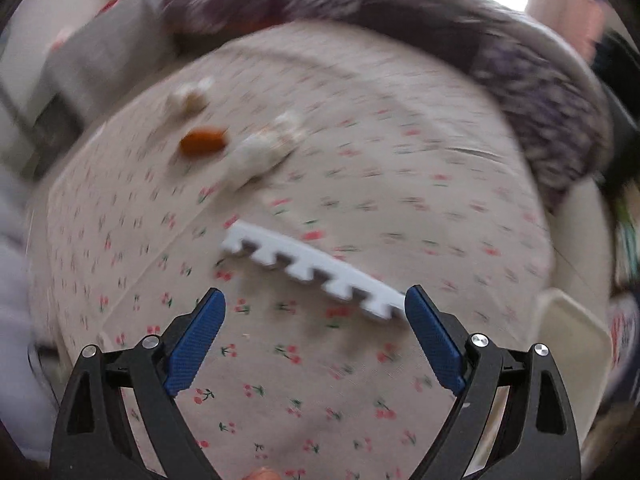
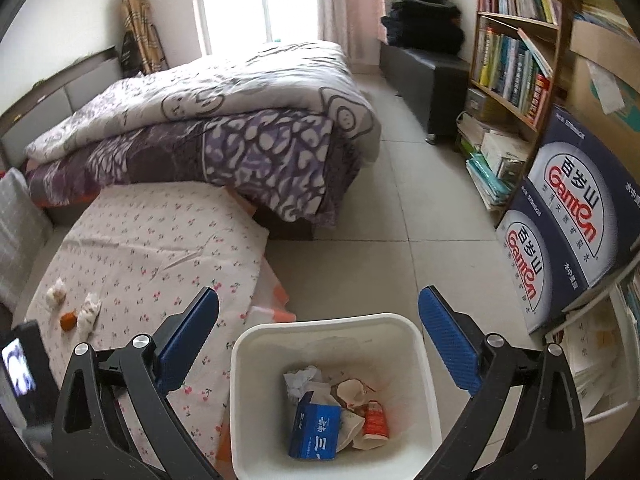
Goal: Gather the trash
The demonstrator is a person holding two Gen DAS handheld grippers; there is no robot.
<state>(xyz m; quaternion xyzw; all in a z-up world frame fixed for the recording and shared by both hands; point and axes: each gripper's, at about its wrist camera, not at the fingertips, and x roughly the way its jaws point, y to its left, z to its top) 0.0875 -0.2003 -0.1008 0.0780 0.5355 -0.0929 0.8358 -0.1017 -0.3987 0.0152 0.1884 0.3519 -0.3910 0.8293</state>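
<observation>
In the left wrist view my left gripper (image 1: 315, 300) is open and empty above a cherry-print sheet (image 1: 400, 184). A white toothed foam strip (image 1: 316, 270) lies on the sheet just ahead of the fingertips. Farther off lie crumpled tissues (image 1: 260, 148), another tissue wad (image 1: 188, 98) and an orange piece (image 1: 202, 141). The view is blurred. In the right wrist view my right gripper (image 2: 319, 300) is open and empty above a white trash bin (image 2: 332, 396). The bin holds a blue box, crumpled paper and a red wrapper. The tissues (image 2: 89, 310) and orange piece (image 2: 68, 320) lie on the sheet to the left.
A folded purple and white quilt (image 2: 224, 128) covers the bed behind the sheet. A bookshelf (image 2: 516, 40) and stacked blue Ganten boxes (image 2: 560, 220) stand at the right. Tiled floor (image 2: 400, 200) lies between bed and shelf. A cream bin edge (image 1: 572, 340) shows at the right.
</observation>
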